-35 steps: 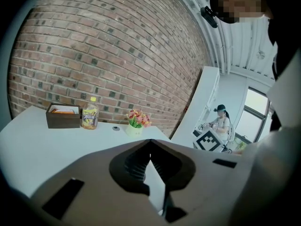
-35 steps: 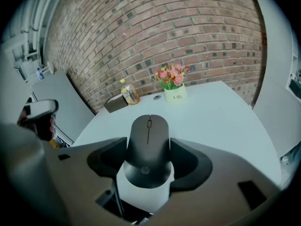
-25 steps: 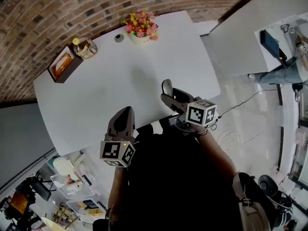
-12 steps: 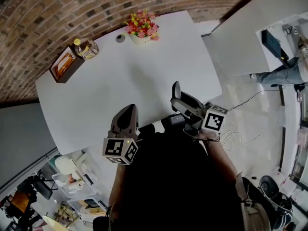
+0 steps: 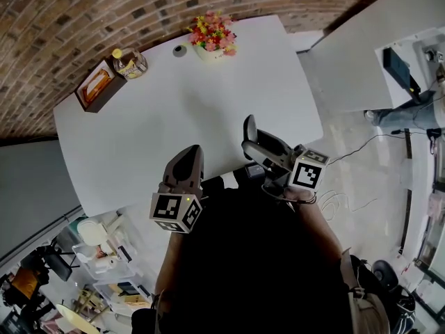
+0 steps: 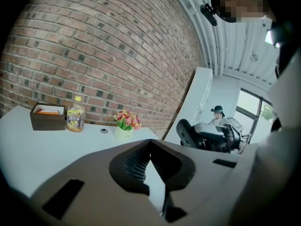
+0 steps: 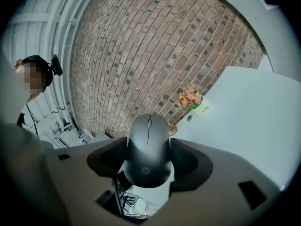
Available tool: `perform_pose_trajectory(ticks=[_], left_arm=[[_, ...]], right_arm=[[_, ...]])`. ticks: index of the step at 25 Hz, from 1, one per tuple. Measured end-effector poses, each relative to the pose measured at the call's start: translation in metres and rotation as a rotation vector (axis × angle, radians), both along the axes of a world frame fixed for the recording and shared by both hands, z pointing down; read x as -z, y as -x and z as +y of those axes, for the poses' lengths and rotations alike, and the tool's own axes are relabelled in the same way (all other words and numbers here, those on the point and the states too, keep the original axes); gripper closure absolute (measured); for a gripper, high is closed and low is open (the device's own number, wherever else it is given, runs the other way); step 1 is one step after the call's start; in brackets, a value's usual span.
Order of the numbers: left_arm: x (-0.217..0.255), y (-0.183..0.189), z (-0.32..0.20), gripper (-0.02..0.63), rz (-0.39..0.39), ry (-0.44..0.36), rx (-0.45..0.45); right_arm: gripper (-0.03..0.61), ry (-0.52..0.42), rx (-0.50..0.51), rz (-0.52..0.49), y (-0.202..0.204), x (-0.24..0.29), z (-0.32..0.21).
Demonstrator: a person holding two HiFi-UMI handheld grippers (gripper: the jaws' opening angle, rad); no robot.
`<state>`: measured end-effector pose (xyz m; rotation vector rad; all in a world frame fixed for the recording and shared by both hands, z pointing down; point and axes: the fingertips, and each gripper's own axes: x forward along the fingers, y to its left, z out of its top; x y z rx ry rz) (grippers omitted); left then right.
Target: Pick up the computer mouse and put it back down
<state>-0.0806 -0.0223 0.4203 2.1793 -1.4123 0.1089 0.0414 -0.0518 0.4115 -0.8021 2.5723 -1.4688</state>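
Your right gripper [image 5: 250, 136] is clamped on the black computer mouse [image 7: 149, 149], one jaw pressing each long side, with the scroll wheel towards the far end and the small logo at the near end. In the head view the mouse [image 5: 248, 126] is clear of the surface and turned up on its edge, over the near right edge of the white table [image 5: 174, 117]. In the right gripper view, floor clutter shows below the mouse rather than tabletop.

Your left gripper [image 5: 189, 157] hangs at the table's near edge, well to the left of the right one. Its jaws are drawn together with nothing between them (only a thin white sliver shows in the gap). From its own camera you can see the right gripper [image 6: 188, 134] off to the right with the mouse in it, and a seated person [image 6: 217, 114] behind that.

At the far side of the table, against the brick wall [image 5: 83, 12], stand a small pot of flowers [image 5: 214, 33], a small round grey object [image 5: 181, 49], a yellow-labelled bottle [image 5: 125, 62] and a brown wooden box [image 5: 97, 85], the bottle just beside the box.
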Motion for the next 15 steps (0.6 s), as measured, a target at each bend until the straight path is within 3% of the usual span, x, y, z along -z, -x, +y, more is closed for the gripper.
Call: perform_pose_trajectory(ticks=[15], left_arm=[[0.0000,0.0044,0.0038,0.600,0.003,0.000,0.016]], right_arm=[[0.273,0.011,0.032,0.005,0.0031,-0.0046,0.0052]])
